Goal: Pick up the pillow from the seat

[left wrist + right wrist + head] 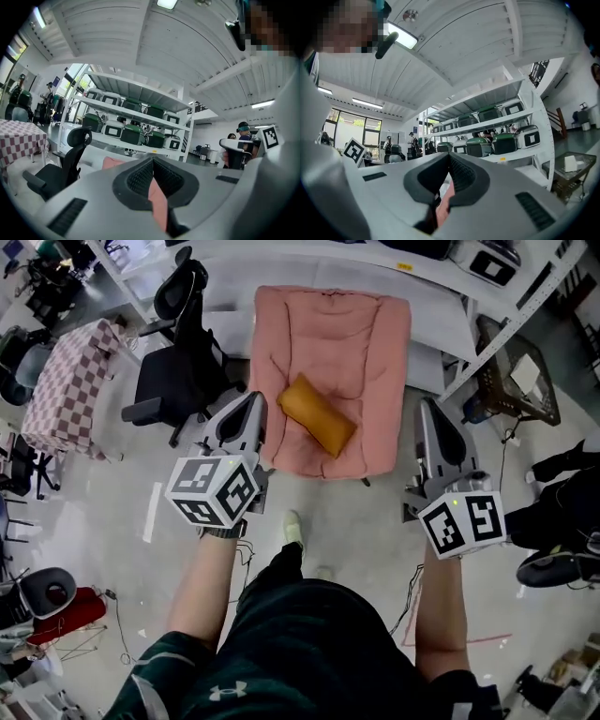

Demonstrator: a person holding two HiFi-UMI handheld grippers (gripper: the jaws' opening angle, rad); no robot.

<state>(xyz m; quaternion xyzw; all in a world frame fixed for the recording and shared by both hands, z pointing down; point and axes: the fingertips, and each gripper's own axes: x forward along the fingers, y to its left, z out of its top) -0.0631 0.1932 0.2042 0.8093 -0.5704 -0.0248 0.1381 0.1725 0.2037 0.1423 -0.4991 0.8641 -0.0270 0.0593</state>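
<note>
Seat: pink padded fabric armchair (361, 343), on the floor ahead of the person.
Office chair: black, wheeled (178, 381), just beside the seat's left edge.
Pillow: orange oblong cushion (317, 415), lying diagonally on the seat, near its front edge.
Left gripper (253, 399): jaws pressed together, empty, by the seat's front left corner.
Right gripper (427, 407): jaws together, empty, off the seat's right edge.

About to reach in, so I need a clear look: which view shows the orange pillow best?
The head view: the orange pillow lies whole and unblocked, diagonal on the pink seat. The left and right gripper views aim level at the shelves; they show only slivers of pink seat, no pillow.
</note>
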